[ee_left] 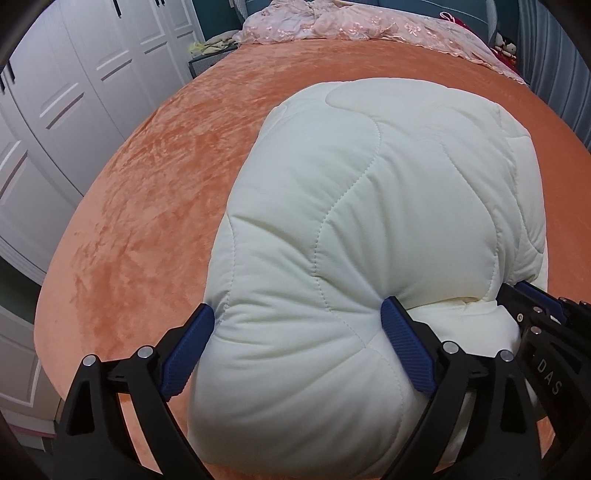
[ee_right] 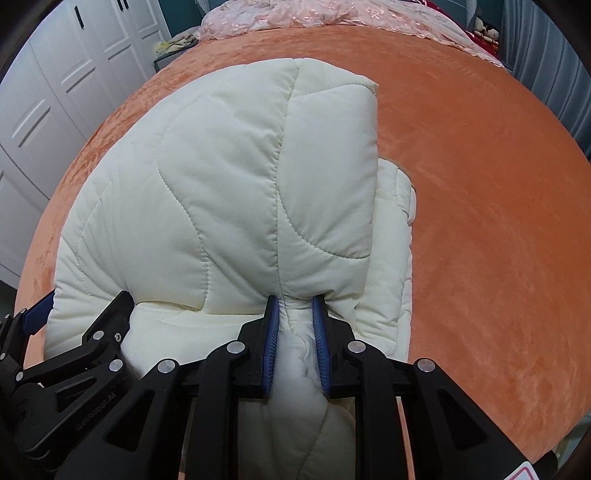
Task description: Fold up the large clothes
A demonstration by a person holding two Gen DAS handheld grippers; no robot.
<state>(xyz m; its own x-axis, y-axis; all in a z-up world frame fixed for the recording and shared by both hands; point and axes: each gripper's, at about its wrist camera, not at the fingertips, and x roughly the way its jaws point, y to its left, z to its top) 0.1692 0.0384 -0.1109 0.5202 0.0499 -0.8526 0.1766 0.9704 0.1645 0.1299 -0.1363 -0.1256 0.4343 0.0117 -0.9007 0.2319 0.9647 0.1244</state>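
A cream quilted padded coat lay bundled on the orange plush bedspread, its near edge at the foot of the bed. The left gripper had its jaws set wide around a fat roll of that edge, the blue pads pressing in on both sides. The right gripper pinched a narrow gathered ridge of the same coat, jaws nearly together. It looked light but puffy and springy, likely to bulge back and slide on its smooth shell. Seams and hems, where the filling thins, seemed the surest places to grip. A pink lace coverlet lay well apart.
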